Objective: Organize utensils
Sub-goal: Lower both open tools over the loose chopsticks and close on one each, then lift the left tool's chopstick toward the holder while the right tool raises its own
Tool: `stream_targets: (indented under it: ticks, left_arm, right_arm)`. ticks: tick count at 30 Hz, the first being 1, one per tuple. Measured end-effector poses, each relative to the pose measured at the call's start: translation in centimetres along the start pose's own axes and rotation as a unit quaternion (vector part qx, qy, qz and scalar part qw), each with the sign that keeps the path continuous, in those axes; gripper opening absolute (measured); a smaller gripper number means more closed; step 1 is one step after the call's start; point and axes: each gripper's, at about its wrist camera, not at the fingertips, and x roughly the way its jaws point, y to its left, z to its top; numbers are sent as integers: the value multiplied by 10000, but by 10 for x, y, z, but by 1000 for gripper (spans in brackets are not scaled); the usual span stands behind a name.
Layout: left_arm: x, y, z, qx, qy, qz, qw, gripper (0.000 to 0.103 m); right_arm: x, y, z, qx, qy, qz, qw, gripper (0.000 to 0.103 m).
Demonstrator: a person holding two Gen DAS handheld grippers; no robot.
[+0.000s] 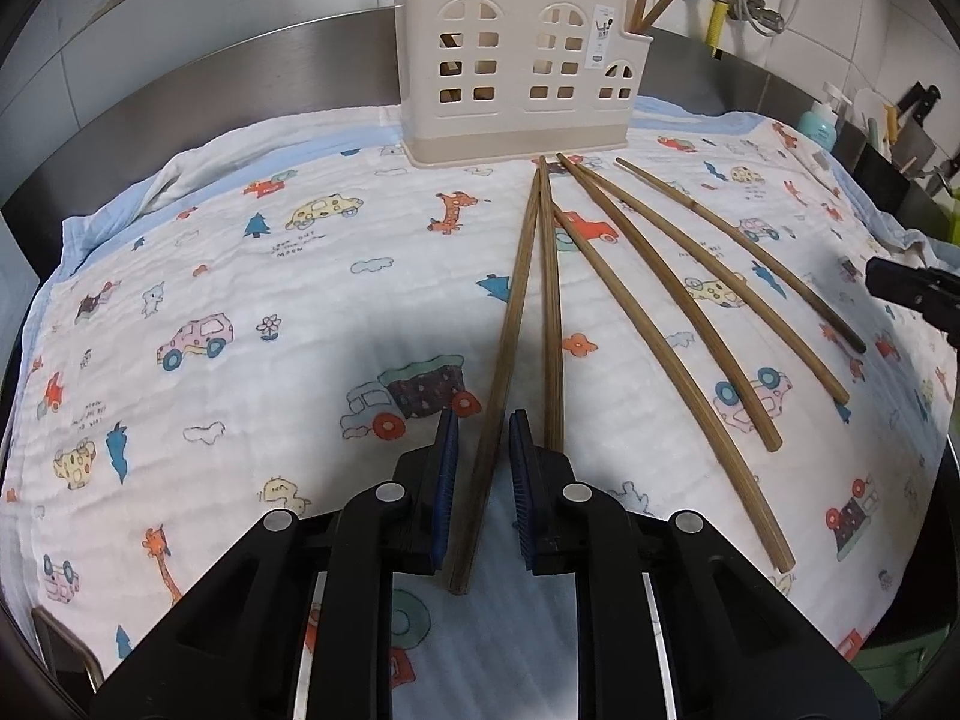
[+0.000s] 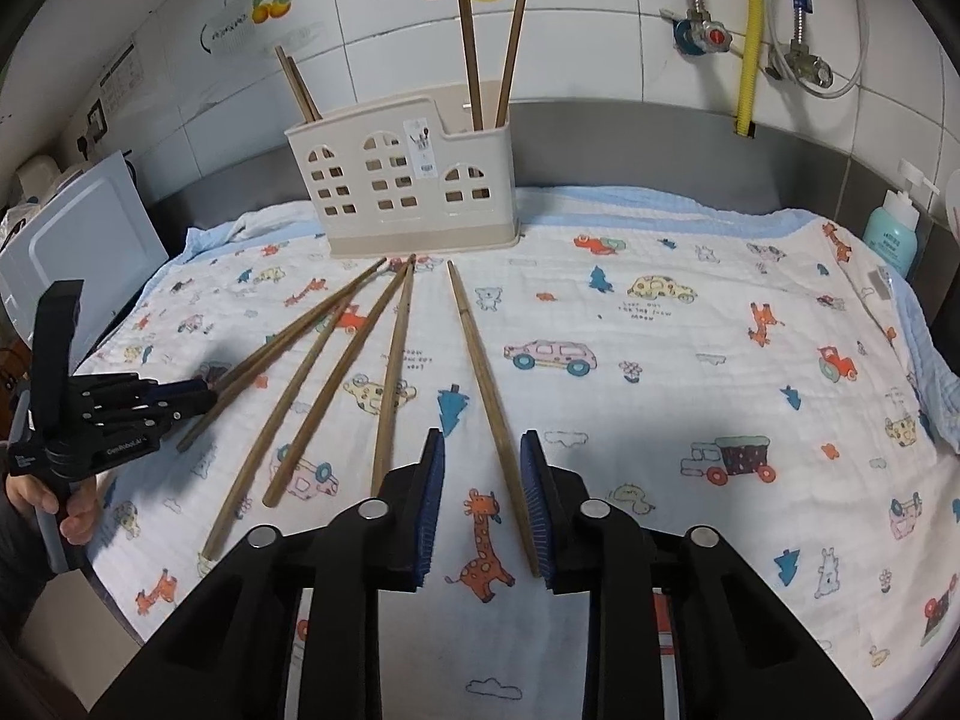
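Observation:
Several wooden chopsticks lie fanned out on a cartoon-print cloth (image 1: 252, 276) in front of a beige utensil holder (image 1: 516, 66), which also shows in the right wrist view (image 2: 408, 180) with several chopsticks standing in it. My left gripper (image 1: 483, 429) is open, its blue pads on either side of the leftmost chopstick (image 1: 504, 372). My right gripper (image 2: 483, 447) is open around the rightmost chopstick (image 2: 486, 384). The left gripper also shows in the right wrist view (image 2: 192, 393), the right gripper's tip in the left wrist view (image 1: 918, 294).
A steel backsplash and tiled wall with pipes and a yellow hose (image 2: 749, 30) stand behind the holder. A teal soap bottle (image 2: 894, 234) is at the right, knives (image 1: 918, 114) beyond it. A white appliance (image 2: 78, 240) stands at the left.

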Motion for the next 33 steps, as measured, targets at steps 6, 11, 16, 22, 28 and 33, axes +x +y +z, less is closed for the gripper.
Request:
stream_targets:
  ticks: [6,11,16,22,28,33]
  left_arm:
    - [0,1,0,-32,-31,-70,10000,17]
    - [0,5,-1,-115,-24,-206,9997,17]
    - [0,3,-1,-58,-31,-215,9997,17]
    - [1,0,1,32,-47,-137,9999,17]
    - [3,-3,4,33,-40,-77,10000,15]
    - [2,0,4,-28,-11,-117,9999,8]
  right_arm:
    - [18,-1,-2,-77,174,-53,9998,18]
    - [35,0,-3,-278,295,-142,9991,18]
    - [44,-2,-7,-356,375,-178,9985,17]
    - [48,-4,-9,-403,381,-227,9982,10]
    - [47,-2,-10,-462,367,-278,9979,7]
    - [37,0,-9,-442,256,-242,9984,7]
